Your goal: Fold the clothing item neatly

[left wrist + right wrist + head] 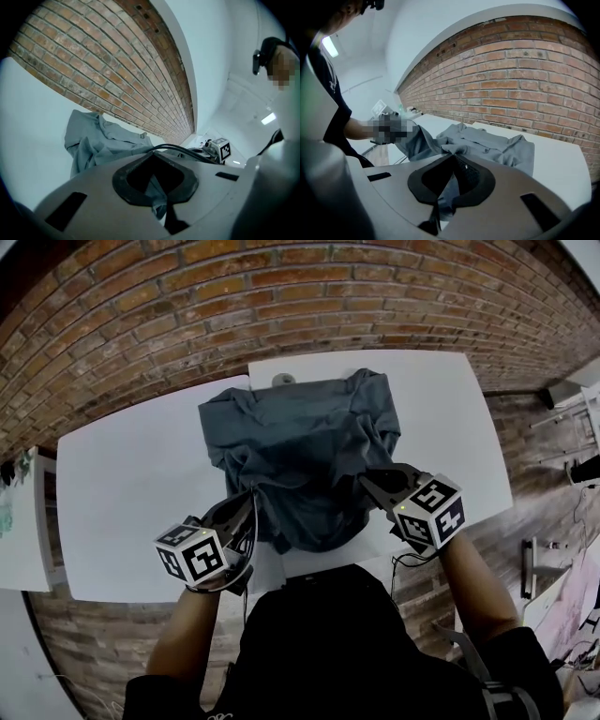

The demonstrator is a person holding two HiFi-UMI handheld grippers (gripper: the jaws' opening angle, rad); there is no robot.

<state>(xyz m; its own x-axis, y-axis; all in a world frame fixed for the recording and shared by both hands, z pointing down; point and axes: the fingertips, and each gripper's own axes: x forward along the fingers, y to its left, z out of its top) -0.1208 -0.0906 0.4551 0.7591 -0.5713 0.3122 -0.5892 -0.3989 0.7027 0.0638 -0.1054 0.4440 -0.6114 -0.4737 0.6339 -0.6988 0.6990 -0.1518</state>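
A grey-blue shirt [305, 451] lies crumpled on the white table [131, 484], its near edge raised off the surface. My left gripper [249, 502] is shut on the shirt's near left edge, and my right gripper [372, 484] is shut on the near right edge. In the left gripper view a fold of cloth hangs pinched in the gripper [157, 190], and the rest of the shirt [98, 140] drapes away toward the wall. In the right gripper view the gripper [451, 180] clamps cloth too, with the shirt [492, 143] stretching out over the table.
A brick wall [281, 296] runs behind the table's far edge. A small grey object [283, 380] sits at that far edge behind the shirt. A second white tabletop [450, 418] adjoins on the right. Metal racks [572, 409] stand on the floor at right.
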